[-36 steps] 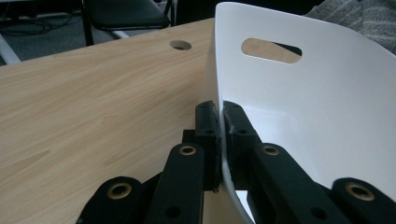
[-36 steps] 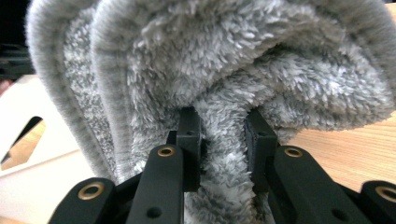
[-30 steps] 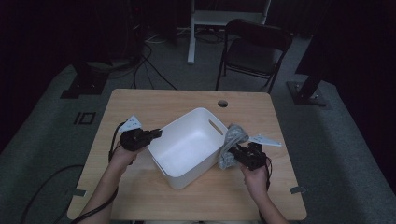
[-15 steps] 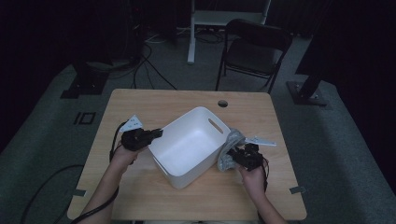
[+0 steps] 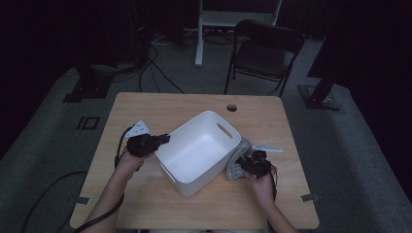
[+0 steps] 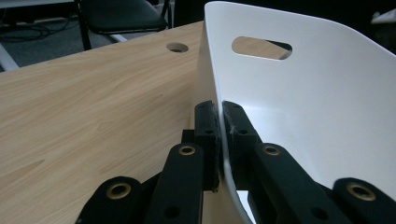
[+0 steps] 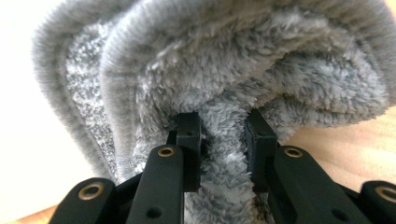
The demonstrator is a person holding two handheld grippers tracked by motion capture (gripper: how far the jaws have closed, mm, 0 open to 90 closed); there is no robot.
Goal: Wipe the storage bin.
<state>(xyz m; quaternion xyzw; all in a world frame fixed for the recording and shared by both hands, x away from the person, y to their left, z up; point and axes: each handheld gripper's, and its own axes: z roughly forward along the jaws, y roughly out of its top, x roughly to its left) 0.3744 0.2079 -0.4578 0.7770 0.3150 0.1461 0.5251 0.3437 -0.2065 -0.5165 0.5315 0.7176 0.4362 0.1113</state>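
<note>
A white plastic bin (image 5: 199,150) with slot handles stands tilted in the middle of the wooden table (image 5: 160,109). My left gripper (image 5: 164,139) is shut on the bin's left rim; in the left gripper view the thin white wall (image 6: 299,107) is pinched between the two black pads (image 6: 208,126). A fluffy grey cloth (image 5: 238,160) lies bunched against the bin's right side. My right gripper (image 5: 245,162) is shut on it, with a fold of the grey cloth (image 7: 224,84) squeezed between the pads (image 7: 189,135).
A round cable hole (image 5: 231,107) is in the table's far edge. A folding chair (image 5: 265,51) and a white stand (image 5: 204,29) are on the floor behind the table. Cables (image 5: 160,73) run across the carpet at the back left.
The right gripper has sunk with the grey cloth, from beside the bin's rim down toward the tabletop. The left gripper and the bin have stayed put.
</note>
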